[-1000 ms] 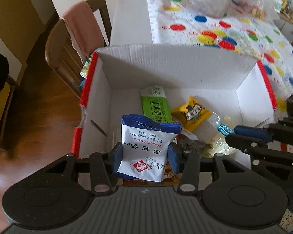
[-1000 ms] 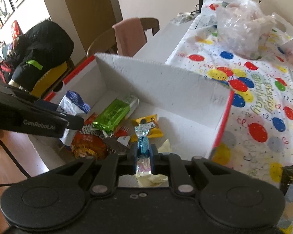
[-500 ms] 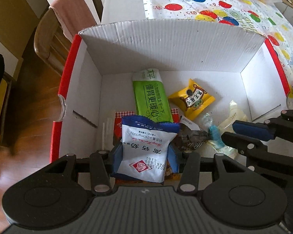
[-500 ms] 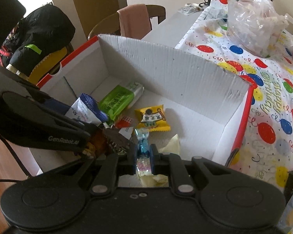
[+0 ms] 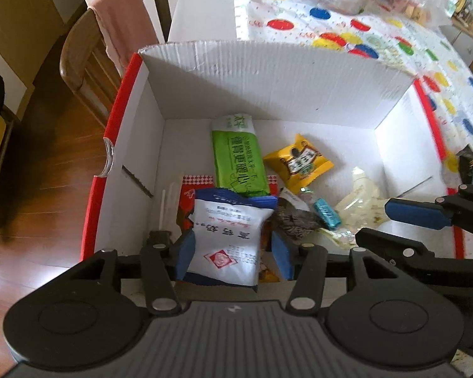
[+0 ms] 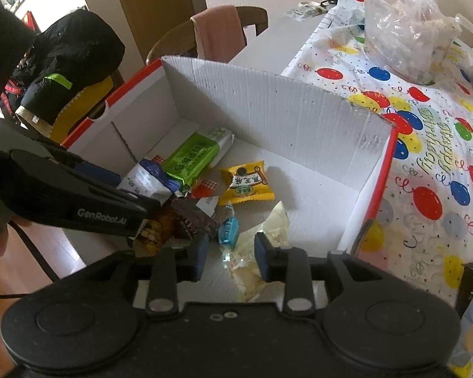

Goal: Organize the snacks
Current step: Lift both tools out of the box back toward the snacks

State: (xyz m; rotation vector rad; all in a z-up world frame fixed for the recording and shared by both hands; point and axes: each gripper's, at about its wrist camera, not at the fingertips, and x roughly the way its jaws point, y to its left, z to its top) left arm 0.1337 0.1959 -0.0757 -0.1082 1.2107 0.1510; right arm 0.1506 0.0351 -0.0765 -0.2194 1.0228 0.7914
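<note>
Left gripper [image 5: 231, 249] over near edge of white box [image 5: 268, 85], pads spread a little wider than the white-and-blue packet [image 5: 228, 236] between them; left pad seems to touch it, right pad shows a gap — hold uncertain, view blurred. Right gripper [image 6: 231, 256] parted, nothing between the pads. Blue candy [image 6: 228, 230] lies on box floor just ahead of them, beside a pale wrapper [image 6: 268, 230]. Also in box: green bar [image 5: 238, 160], yellow packet [image 5: 299, 160], dark wrapper [image 5: 291, 220] touching the candy. Box sits on table with balloon cloth [image 6: 425, 145]; chair [image 5: 88, 60] beyond.
</note>
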